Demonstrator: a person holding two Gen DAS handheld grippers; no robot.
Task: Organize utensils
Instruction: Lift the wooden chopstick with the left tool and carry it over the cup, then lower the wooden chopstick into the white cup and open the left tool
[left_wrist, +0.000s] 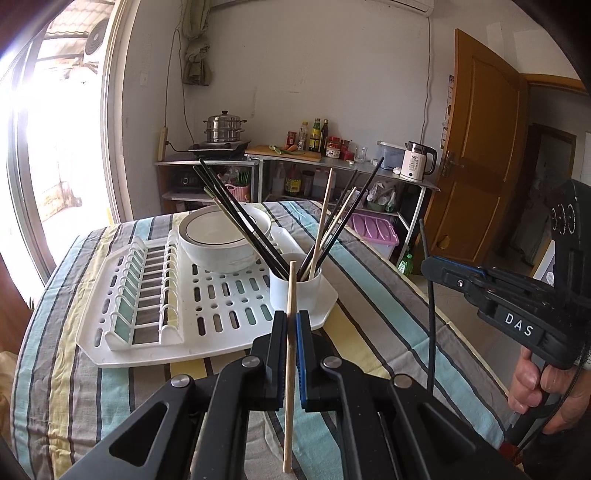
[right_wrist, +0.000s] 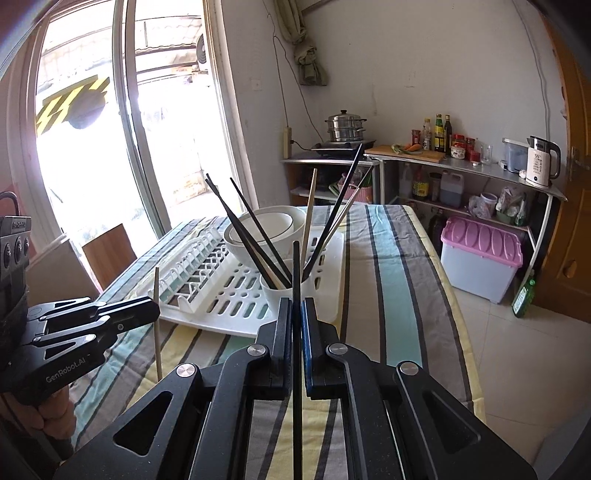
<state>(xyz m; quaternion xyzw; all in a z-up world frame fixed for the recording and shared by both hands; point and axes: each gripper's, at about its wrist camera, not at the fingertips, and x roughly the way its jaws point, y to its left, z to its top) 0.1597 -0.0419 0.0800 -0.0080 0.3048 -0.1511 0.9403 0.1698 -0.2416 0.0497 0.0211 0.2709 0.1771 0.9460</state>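
White holder cup (left_wrist: 295, 291) on the drying rack (left_wrist: 207, 314) held black and wooden chopsticks splayed outward; stacked white bowls (left_wrist: 225, 236) sat at its 11 o'clock. Left gripper (left_wrist: 291, 321) was clamped on an upright wooden chopstick (left_wrist: 290, 369), right gripper (right_wrist: 296, 310) on a black chopstick (right_wrist: 296, 332), both above the striped tablecloth (left_wrist: 369, 314). Each stick's lower end ran behind the jaws, hard to trace.

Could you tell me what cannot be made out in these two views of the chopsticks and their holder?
- Left wrist view: the wooden chopstick is partly covered by the left tool.
- Right wrist view: the black chopstick runs off the bottom edge, so its lower end is unseen.
- Both views: the white holder hides the lower ends of the chopsticks inside; their exact number is unclear.
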